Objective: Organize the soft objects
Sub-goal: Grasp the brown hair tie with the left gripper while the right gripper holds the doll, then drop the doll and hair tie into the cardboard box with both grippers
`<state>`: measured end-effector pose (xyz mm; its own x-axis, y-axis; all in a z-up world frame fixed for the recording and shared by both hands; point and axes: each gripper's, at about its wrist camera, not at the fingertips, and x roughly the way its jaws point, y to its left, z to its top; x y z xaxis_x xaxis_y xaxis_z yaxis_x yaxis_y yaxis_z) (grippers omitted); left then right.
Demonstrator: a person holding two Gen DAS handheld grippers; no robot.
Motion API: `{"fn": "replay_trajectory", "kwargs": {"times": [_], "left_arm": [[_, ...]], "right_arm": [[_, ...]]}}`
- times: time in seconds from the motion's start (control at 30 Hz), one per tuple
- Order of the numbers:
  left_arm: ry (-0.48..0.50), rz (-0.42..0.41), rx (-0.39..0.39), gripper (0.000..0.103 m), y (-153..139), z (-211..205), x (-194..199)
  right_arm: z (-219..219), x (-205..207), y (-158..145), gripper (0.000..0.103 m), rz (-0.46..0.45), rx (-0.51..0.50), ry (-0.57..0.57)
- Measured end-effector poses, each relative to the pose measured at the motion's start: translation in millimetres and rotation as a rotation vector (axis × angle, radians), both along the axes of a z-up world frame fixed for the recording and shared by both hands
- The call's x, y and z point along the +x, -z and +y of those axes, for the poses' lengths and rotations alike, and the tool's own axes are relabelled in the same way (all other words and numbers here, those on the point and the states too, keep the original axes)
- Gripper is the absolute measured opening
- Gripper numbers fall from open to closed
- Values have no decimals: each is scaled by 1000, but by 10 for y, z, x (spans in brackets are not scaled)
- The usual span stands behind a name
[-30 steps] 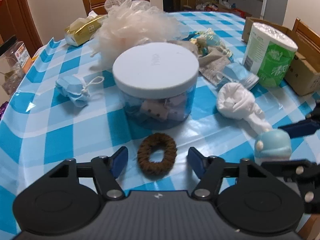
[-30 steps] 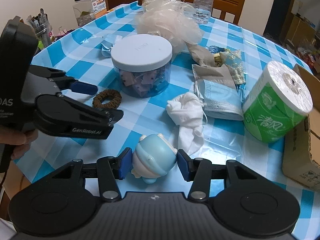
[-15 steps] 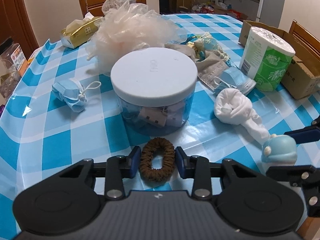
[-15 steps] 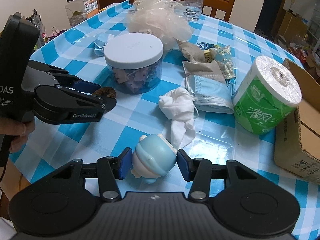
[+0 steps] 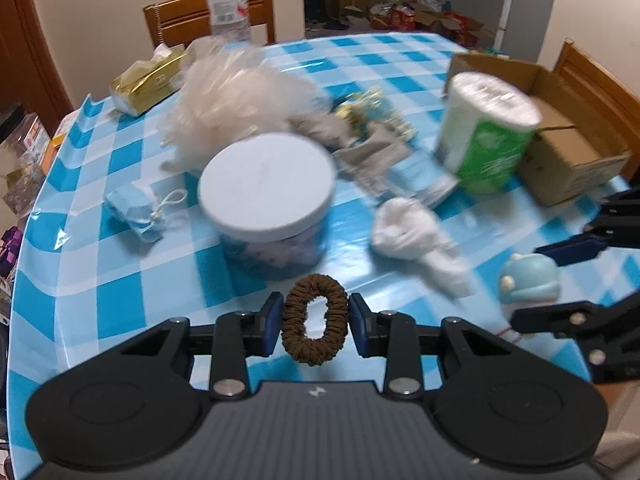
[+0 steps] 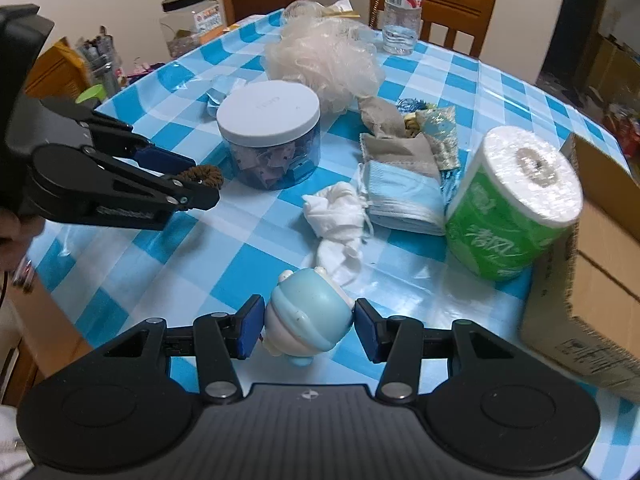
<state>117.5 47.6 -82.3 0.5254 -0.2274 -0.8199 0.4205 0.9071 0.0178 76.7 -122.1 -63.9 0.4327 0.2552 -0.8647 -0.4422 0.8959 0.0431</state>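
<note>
A brown hair tie [image 5: 314,320] hangs squeezed between the blue pads of my left gripper [image 5: 314,325], which is shut on it and holds it above the blue checked tablecloth [image 5: 120,292]. The right wrist view shows that same hair tie [image 6: 202,176] at the tips of the left gripper [image 6: 192,190]. My right gripper [image 6: 310,330] is shut on a pale blue soft toy [image 6: 308,320], also clear of the table. In the left wrist view the toy [image 5: 530,280] sits between the right gripper's fingers [image 5: 572,246].
A white-lidded jar [image 6: 268,116] stands mid-table, a bath pouf [image 6: 324,60] behind it. A white cloth [image 6: 340,220], face masks [image 6: 400,196], a green paper roll [image 6: 516,208] and a cardboard box [image 6: 600,248] lie right. A balled blue mask [image 5: 136,208] lies left.
The left gripper's jaws closed on the hair tie and lifted it off the table. The right gripper rose with the blue toy still in its grip.
</note>
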Motion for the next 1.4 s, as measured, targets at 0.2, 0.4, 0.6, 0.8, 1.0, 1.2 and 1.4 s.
{"fn": "replay_trajectory", "kwargs": {"times": [0.2,0.4,0.6,0.8,1.0,1.2,1.4], "left_arm": [[61,27,-22,34,-309,-300,-94],[137,18,-46,34,-548,-703,-115],[178,5,-75,34,-667,-1113,-26],[191,-31,-74,34,-751,-1451,68],[178,-77,-64,34,-837,-1736,229],[188,-115,-60,34,-924,-2012,420],[234,-133,-70,34,-945,-2357,599]], "right_arm": [[-458,4,-269,54,-27,-13,-11],[-1068,105,-508,54,-67,-30,55],[-1555,292,-663,54,-132,-43,114],[-1816,533,-635,54,-165,-55,119],[-1971,738,-449,55,-145,-31,133],[-2003,658,-345,94,-145,24,123],[-2067,464,-323,101,-141,54,149]]}}
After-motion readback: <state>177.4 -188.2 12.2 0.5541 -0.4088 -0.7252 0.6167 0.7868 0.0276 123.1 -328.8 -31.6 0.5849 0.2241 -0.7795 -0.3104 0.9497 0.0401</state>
